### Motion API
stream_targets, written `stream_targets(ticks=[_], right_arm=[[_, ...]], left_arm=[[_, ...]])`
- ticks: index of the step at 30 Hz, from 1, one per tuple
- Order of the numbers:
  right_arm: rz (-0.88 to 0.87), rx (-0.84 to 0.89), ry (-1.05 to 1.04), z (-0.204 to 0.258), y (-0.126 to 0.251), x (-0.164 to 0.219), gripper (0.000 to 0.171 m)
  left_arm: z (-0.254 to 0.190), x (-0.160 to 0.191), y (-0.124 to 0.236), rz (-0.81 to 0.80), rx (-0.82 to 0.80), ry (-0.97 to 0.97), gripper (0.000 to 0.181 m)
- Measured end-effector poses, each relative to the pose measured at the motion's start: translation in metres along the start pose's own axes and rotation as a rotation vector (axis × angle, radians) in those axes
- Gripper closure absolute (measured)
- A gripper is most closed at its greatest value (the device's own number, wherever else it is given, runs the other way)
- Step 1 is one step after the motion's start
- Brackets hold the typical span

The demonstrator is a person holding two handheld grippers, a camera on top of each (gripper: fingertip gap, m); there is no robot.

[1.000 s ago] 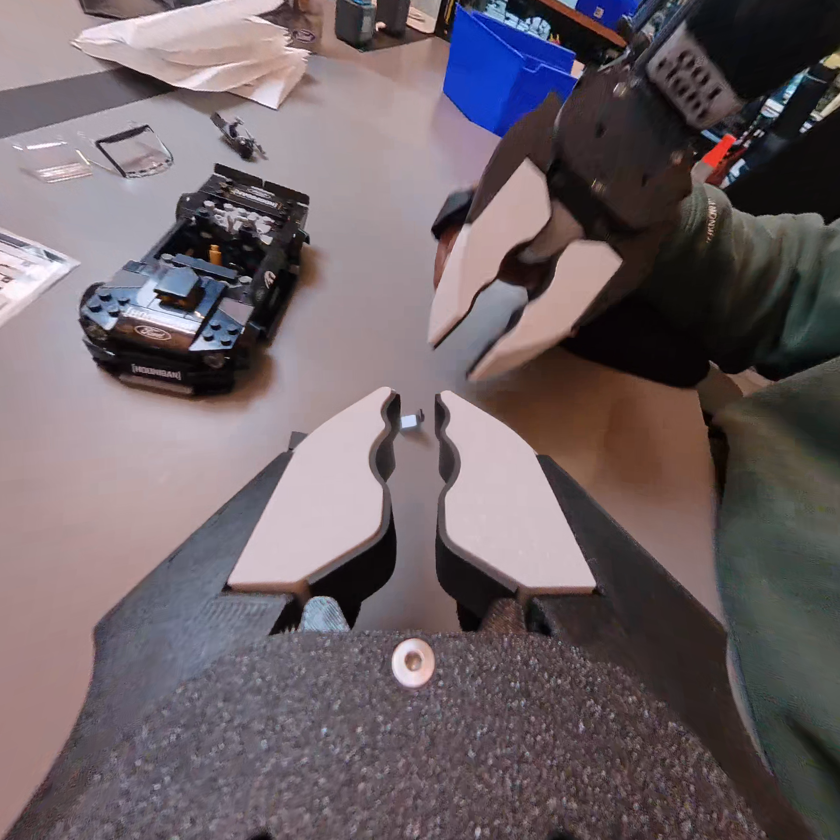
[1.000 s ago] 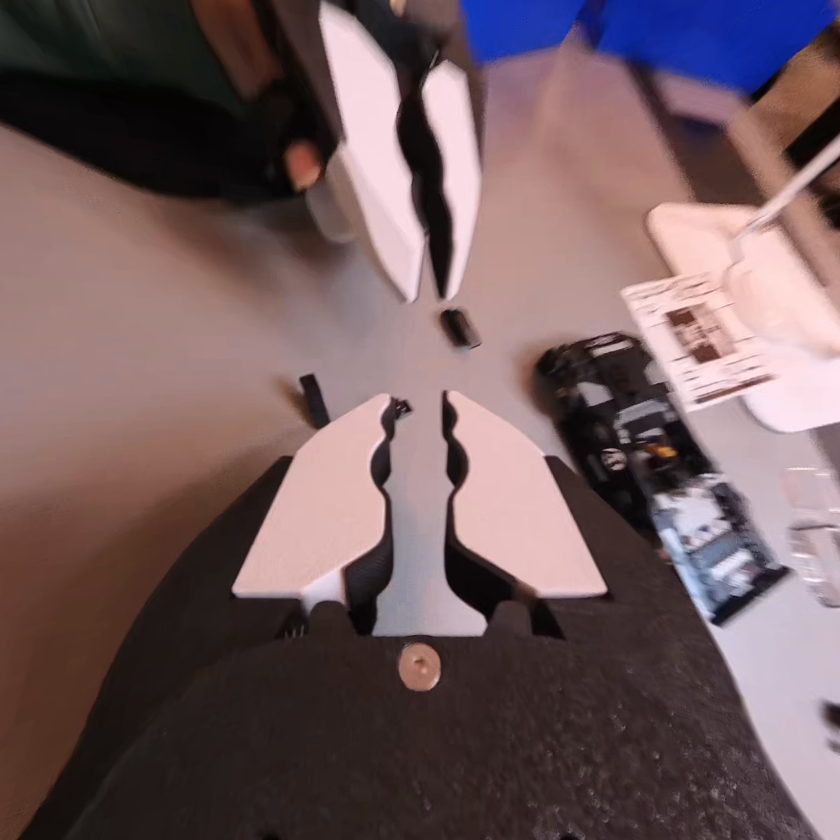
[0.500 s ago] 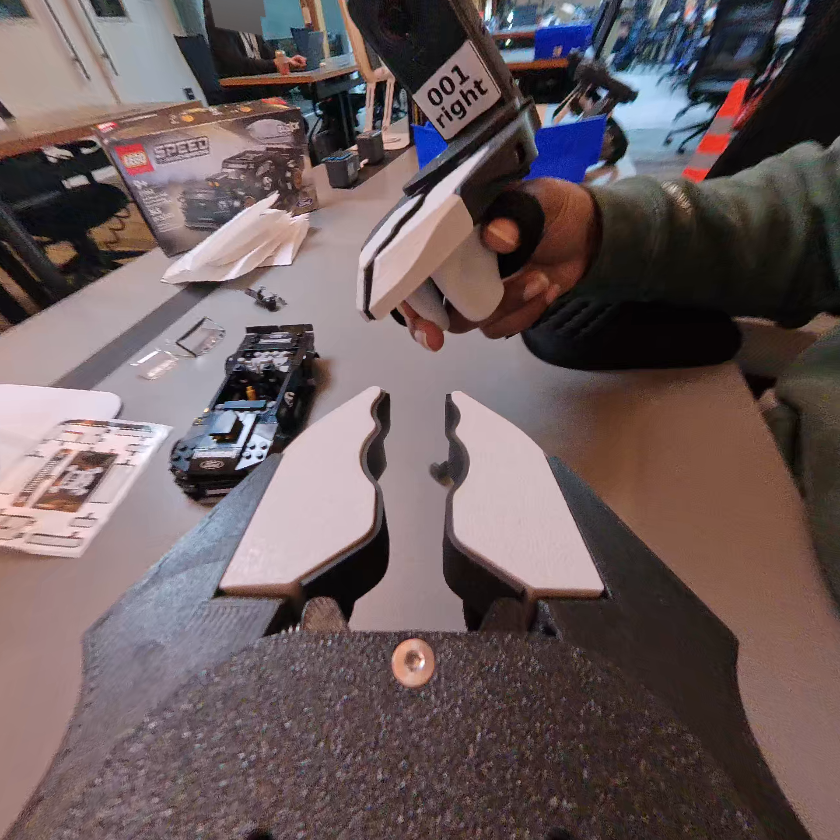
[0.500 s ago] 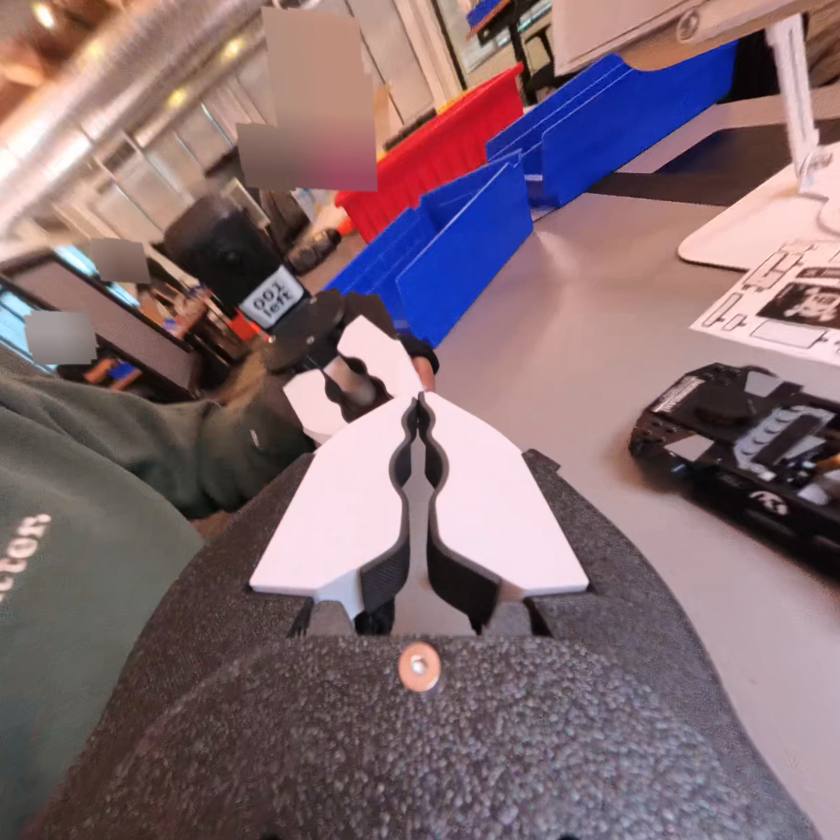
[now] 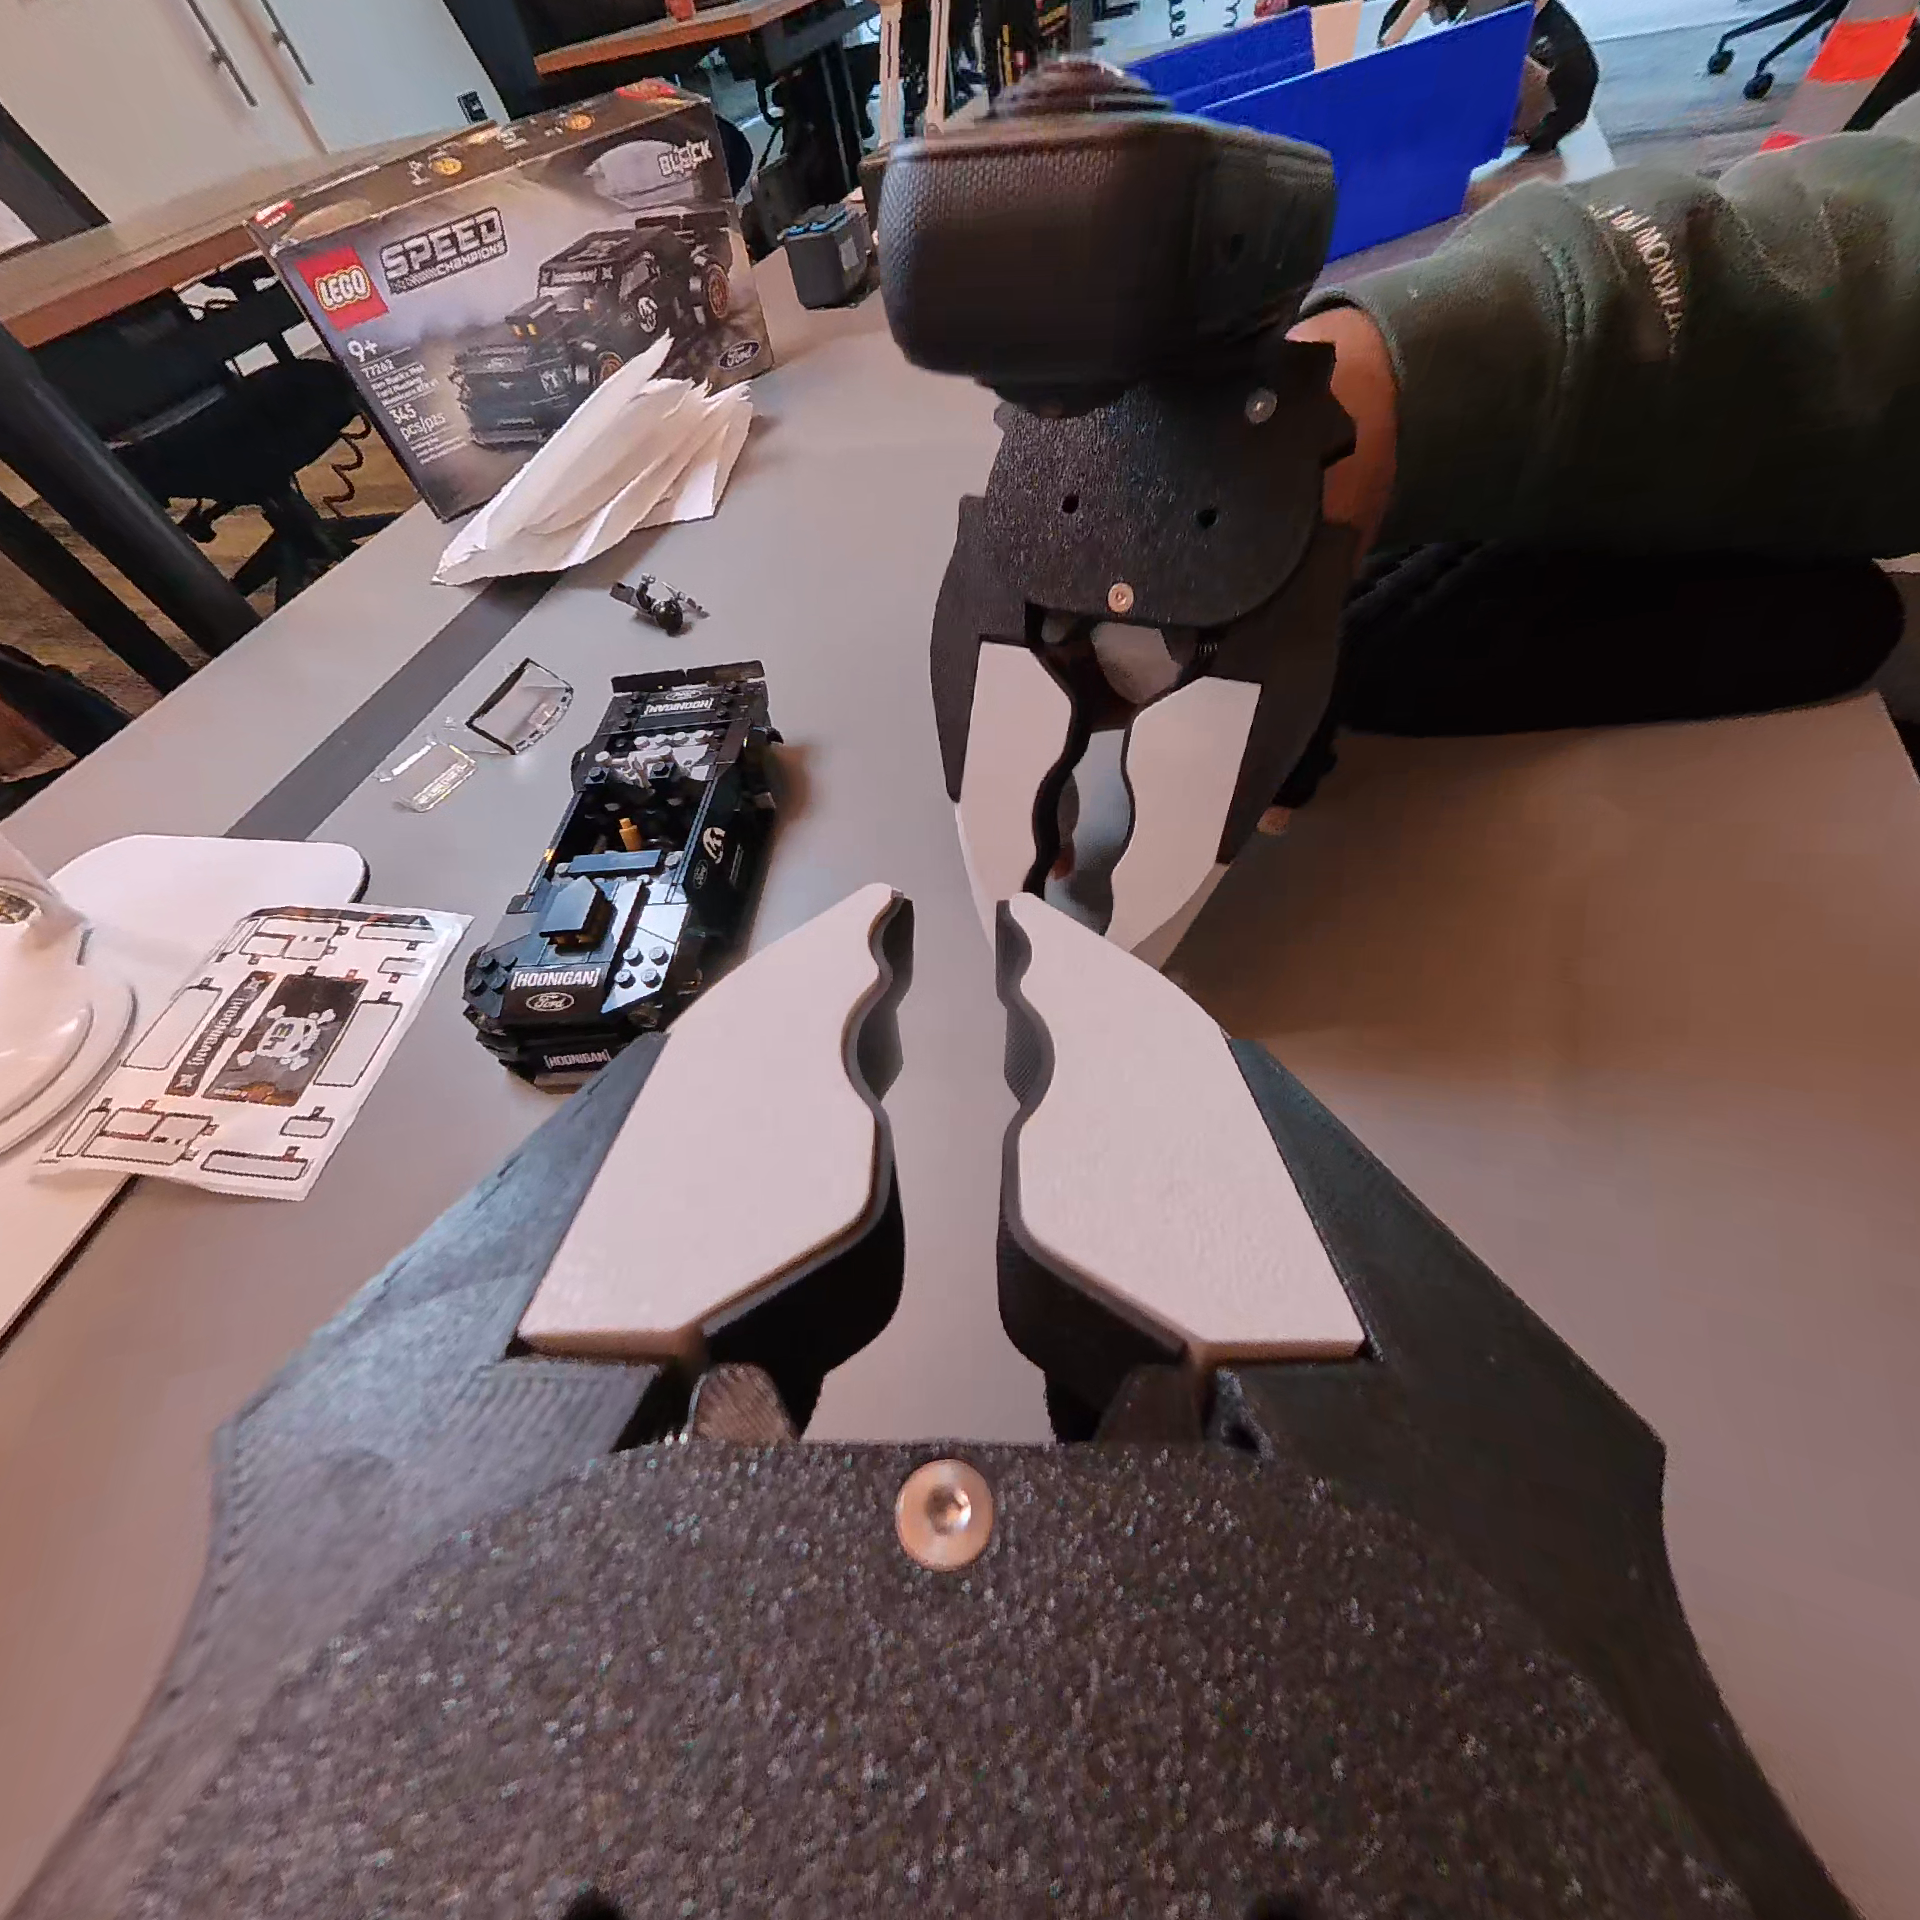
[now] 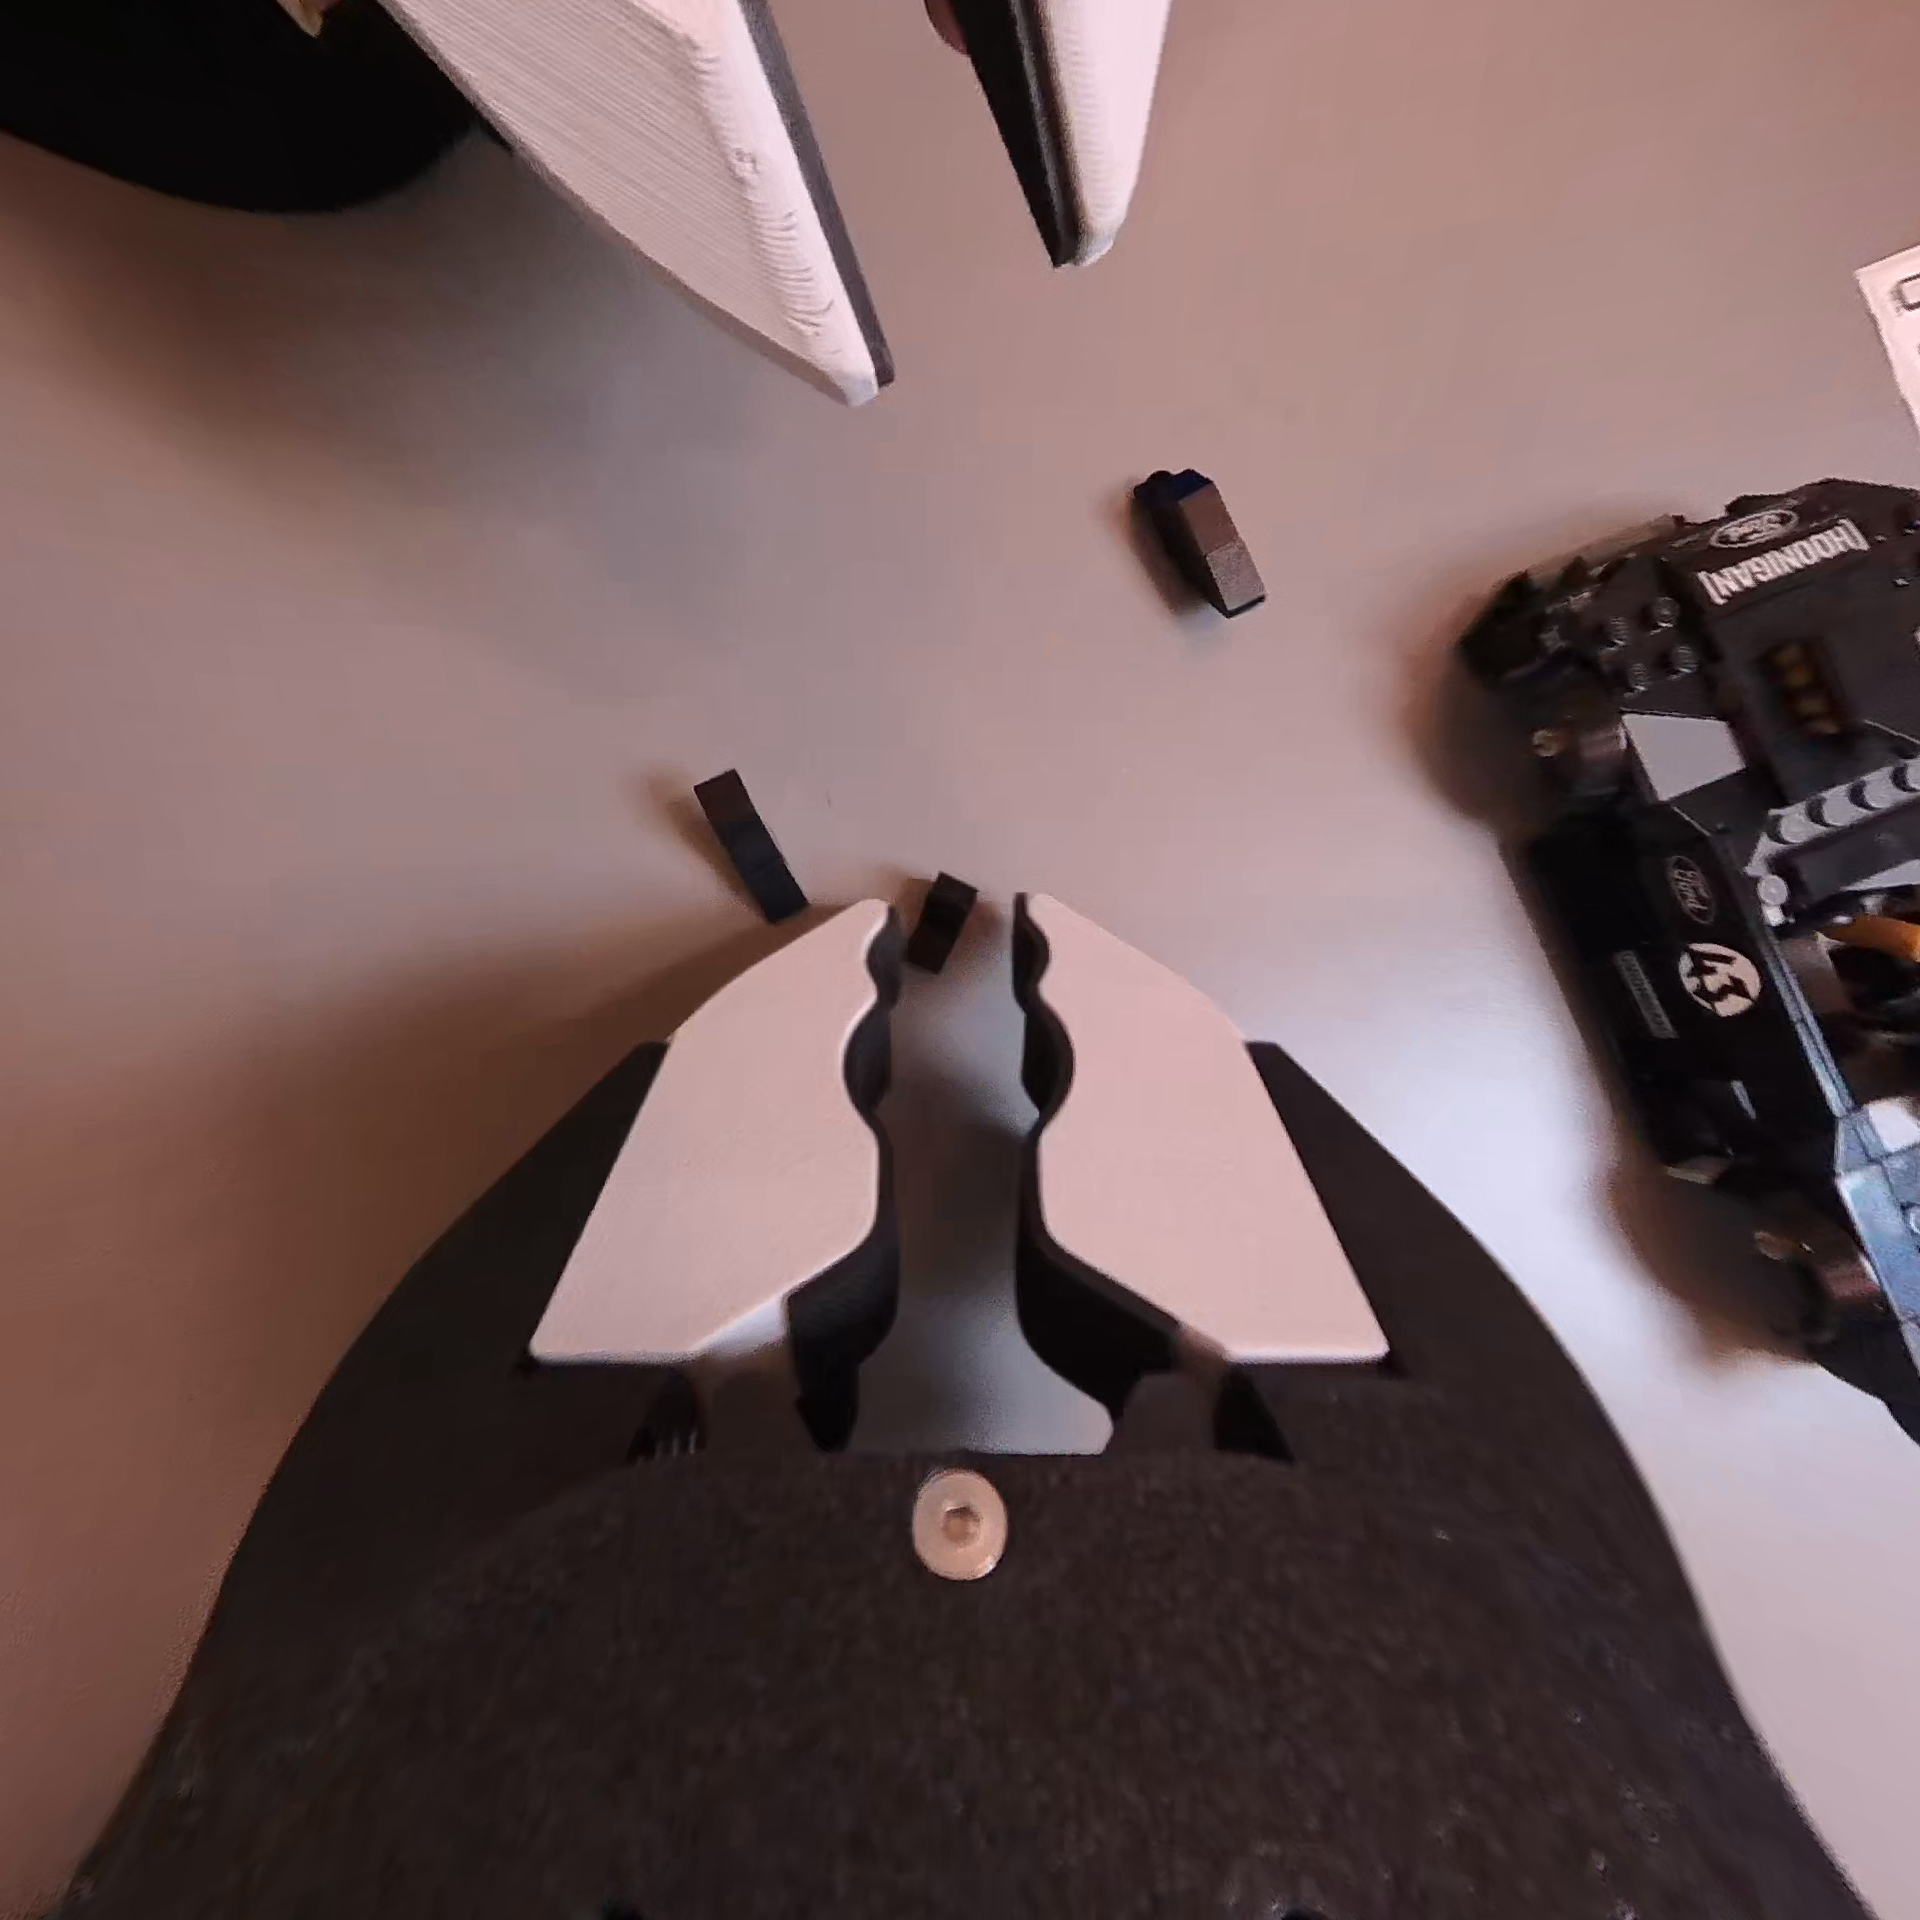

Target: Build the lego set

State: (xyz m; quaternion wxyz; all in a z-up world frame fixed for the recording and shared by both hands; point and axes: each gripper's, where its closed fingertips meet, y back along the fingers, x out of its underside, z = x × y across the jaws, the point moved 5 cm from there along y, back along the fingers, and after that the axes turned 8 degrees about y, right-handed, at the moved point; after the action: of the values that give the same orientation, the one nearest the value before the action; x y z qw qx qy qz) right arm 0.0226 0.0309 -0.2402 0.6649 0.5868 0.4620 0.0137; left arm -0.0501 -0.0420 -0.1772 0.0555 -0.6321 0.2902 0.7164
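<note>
Right tool [image 6: 951, 909] hangs spread over a small black brick [image 6: 938, 920] on the desk [image 6: 416, 623], left of the car [image 6: 1714, 883]; left tool [image 5: 945, 914] spread, empty; an off-centre squeeze could flick the brick away.

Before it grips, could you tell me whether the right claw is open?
Open: right claw shows a gap, straddling a small black brick.

Black textured gripper body [image 5: 935, 1662], silver screw [image 5: 942, 1525], 2 white fingers [image 5: 748, 1132]; green sleeve [image 5: 1662, 343].
</note>
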Motion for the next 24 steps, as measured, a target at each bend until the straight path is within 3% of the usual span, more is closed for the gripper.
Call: stream_targets(ticks=[1, 3, 6, 9, 11, 16, 24], right_arm=[[-0.002, 0.003, 0.000, 0.000, -0.001, 0.000, 0.160], [-0.050, 0.013, -0.039, -0.005, 0.003, -0.004, 0.163], [-0.408, -0.081, -0.279, -0.014, 0.036, -0.033, 0.163], [-0.814, -0.392, -0.578, -0.012, 0.076, -0.064, 0.163], [-0.948, -0.594, -0.697, -0.006, 0.087, -0.072, 0.163], [-1.019, -0.876, -0.808, 0.017, 0.080, -0.077, 0.163], [-0.997, -0.985, -0.827, 0.027, 0.076, -0.075, 0.163]], left_arm=[[0.000, 0.000, 0.000, 0.001, 0.001, 0.000, 0.166], [-0.001, 0.000, 0.001, -0.001, 0.008, -0.006, 0.165], [-0.005, -0.008, 0.004, -0.057, 0.013, -0.042, 0.161], [-0.014, -0.027, 0.015, -0.209, 0.004, -0.135, 0.156], [-0.022, -0.041, 0.024, -0.301, -0.022, -0.223, 0.155], [-0.039, -0.050, 0.032, -0.337, -0.094, -0.464, 0.154], [-0.056, -0.046, 0.028, -0.266, -0.151, -0.722, 0.163]])
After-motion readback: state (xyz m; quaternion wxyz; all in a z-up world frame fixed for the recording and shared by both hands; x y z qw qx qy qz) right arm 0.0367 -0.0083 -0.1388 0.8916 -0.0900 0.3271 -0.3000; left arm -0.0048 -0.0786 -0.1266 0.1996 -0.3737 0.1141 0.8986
